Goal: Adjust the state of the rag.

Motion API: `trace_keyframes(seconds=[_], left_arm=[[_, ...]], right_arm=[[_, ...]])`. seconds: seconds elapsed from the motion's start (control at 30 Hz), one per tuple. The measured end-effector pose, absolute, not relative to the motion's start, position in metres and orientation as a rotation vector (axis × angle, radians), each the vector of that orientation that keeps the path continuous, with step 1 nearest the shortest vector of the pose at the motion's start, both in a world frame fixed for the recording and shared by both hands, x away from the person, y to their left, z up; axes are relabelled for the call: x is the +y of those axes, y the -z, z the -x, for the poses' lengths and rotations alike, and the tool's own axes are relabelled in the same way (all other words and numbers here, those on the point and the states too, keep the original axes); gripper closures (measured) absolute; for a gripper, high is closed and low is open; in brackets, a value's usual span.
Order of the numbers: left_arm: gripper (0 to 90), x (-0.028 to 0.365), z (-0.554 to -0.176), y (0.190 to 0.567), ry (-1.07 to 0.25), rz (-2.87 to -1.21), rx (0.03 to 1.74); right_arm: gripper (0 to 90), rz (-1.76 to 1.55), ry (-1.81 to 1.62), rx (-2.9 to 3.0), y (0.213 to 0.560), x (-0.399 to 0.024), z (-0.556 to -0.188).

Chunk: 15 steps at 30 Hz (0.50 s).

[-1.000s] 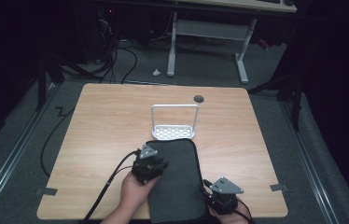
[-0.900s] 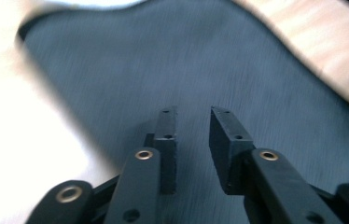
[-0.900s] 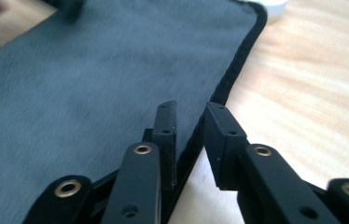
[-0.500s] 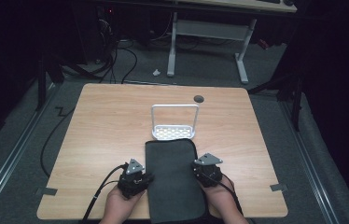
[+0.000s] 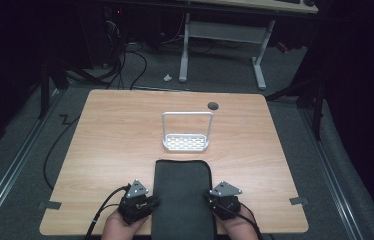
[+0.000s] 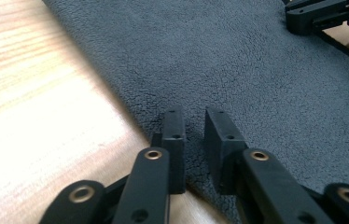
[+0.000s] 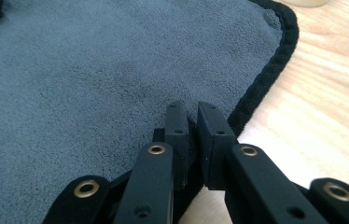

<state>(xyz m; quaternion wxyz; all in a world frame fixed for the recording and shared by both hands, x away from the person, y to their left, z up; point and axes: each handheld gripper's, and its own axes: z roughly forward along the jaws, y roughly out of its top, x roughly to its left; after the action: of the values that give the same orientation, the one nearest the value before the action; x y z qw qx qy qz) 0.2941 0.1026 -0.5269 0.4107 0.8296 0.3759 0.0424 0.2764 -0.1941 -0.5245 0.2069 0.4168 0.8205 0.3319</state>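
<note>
The dark grey towel [image 5: 182, 200] on the tabletop [image 5: 115, 145] is pinched at opposite edges by the left claw [image 6: 193, 135] and the right claw [image 7: 192, 123], both having just opened slightly

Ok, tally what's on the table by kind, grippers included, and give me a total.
Dark grey cloth mat: 1
White wire rack: 1
Hand-held grippers: 2, left gripper and right gripper, one at each long edge of the mat
Total: 4
</note>
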Motion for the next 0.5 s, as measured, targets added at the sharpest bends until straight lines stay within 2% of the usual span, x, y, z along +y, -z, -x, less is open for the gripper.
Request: trace_keyframes(seconds=[0.13,0.27,0.37,0.5], left_arm=[[70.7,0.106,-0.308,0.523,-0.115,-2.051,0.988],[53.4,0.105,-0.34,0.521,-0.159,-1.969,1.074],[44.1,0.098,-0.367,0.522,-0.175,-1.934,1.139],[40.9,0.089,-0.393,0.527,-0.166,-1.9,1.224]], right_arm=[[82.9,-1.164,-0.94,2.276,0.526,-0.193,-0.273],[82.6,-1.153,-0.947,2.278,0.527,-0.193,-0.273],[82.4,-1.147,-0.952,2.283,0.527,-0.194,-0.273],[82.3,-1.137,-0.954,2.291,0.527,-0.194,-0.272]])
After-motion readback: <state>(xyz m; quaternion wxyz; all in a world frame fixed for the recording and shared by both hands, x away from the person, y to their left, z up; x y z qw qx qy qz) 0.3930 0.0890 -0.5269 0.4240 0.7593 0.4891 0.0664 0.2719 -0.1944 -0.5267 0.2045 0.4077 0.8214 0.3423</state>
